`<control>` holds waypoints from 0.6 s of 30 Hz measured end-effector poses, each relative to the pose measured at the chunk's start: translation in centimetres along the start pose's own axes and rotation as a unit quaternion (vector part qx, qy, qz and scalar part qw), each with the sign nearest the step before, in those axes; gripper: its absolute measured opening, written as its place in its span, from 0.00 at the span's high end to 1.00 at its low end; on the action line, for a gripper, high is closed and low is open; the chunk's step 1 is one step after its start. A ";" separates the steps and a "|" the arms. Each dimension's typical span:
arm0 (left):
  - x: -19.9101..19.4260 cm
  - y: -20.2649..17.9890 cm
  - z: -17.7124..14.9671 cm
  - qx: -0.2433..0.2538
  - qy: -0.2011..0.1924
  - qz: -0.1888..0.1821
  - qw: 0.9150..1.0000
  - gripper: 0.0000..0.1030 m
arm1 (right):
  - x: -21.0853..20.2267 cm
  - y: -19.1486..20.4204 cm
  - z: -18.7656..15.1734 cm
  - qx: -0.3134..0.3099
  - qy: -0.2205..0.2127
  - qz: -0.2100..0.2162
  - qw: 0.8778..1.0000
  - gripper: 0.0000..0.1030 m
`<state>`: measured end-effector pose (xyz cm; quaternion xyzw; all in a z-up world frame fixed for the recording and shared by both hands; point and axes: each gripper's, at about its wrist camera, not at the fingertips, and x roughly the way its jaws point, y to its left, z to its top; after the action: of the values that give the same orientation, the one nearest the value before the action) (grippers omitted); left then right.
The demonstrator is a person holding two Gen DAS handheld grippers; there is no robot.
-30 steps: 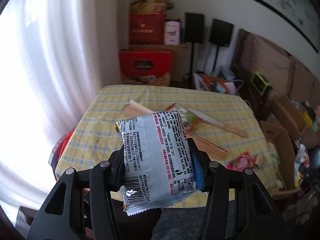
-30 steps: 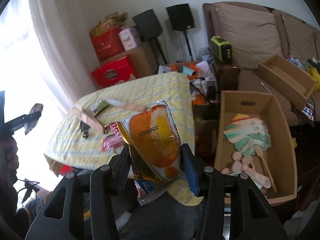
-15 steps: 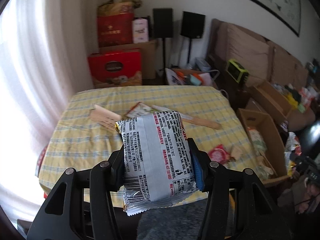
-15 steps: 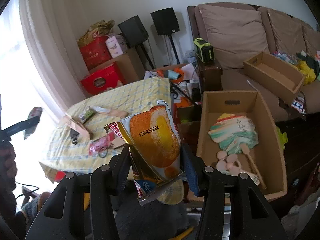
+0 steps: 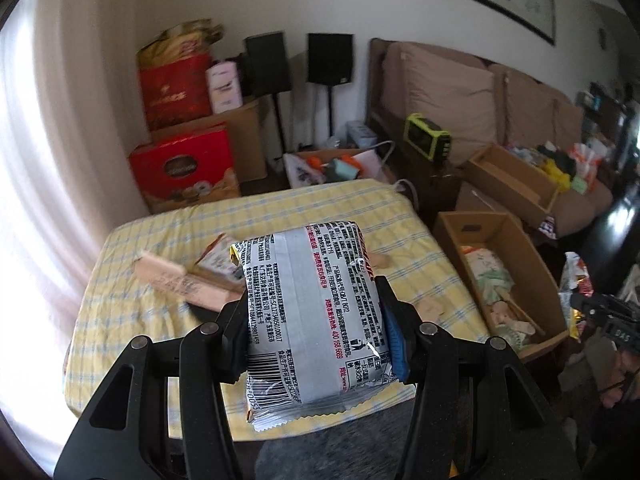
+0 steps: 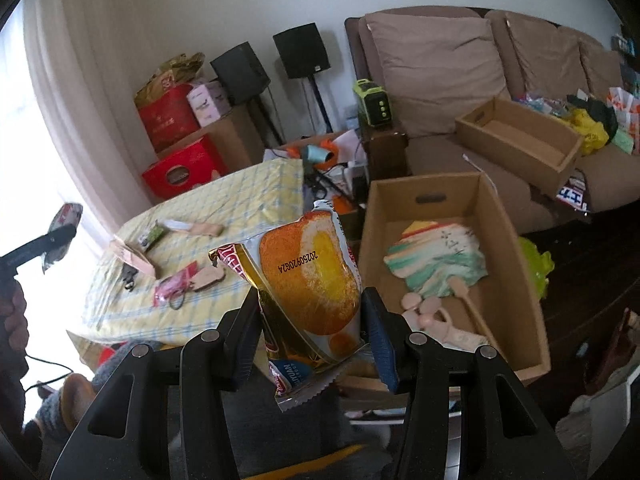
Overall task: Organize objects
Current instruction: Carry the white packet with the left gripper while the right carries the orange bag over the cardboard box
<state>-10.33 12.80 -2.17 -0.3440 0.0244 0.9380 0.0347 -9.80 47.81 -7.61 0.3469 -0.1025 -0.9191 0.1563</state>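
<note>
Silver snack packet (image 5: 316, 312), printed back facing the camera, is clamped between the jaws of the left gripper (image 5: 314, 320) and held in the air above the near edge of the table (image 5: 132, 320) with its yellow checked cloth. Orange snack packet (image 6: 310, 296) is likewise pinched in the right gripper (image 6: 310, 320), held just left of the open cardboard box (image 6: 516, 280) on the floor. A paper fan (image 6: 436, 260) lies inside that box. A second cardboard box (image 6: 520, 140) sits on the sofa (image 6: 436, 64).
</note>
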 end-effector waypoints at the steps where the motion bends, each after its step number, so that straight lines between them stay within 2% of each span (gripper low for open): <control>1: 0.2 -0.6 0.2 0.006 -0.003 -0.005 1.000 0.52 | 0.0 -0.3 -0.1 0.001 0.000 -0.004 1.000 0.52; 6: 1.5 -3.3 0.0 0.049 0.005 -0.019 0.999 0.52 | 0.0 -1.5 -0.1 0.010 -0.001 -0.009 1.000 0.52; 11: 2.5 -3.8 0.3 0.026 0.013 -0.037 0.999 0.52 | 0.6 -1.8 -0.4 0.008 -0.003 -0.011 1.000 0.52; 15: 2.8 -3.9 0.9 -0.003 0.017 -0.070 0.997 0.52 | 1.1 -2.5 -0.7 0.012 -0.002 -0.010 1.000 0.52; 18: 3.0 -4.7 1.3 0.002 0.018 -0.075 0.997 0.52 | 1.4 -3.4 -0.9 0.020 -0.001 -0.014 1.000 0.52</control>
<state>-13.07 17.71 -3.28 -0.3619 0.0007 0.9263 0.1051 -10.90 50.42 -10.11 0.3502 -0.1166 -0.9194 0.1360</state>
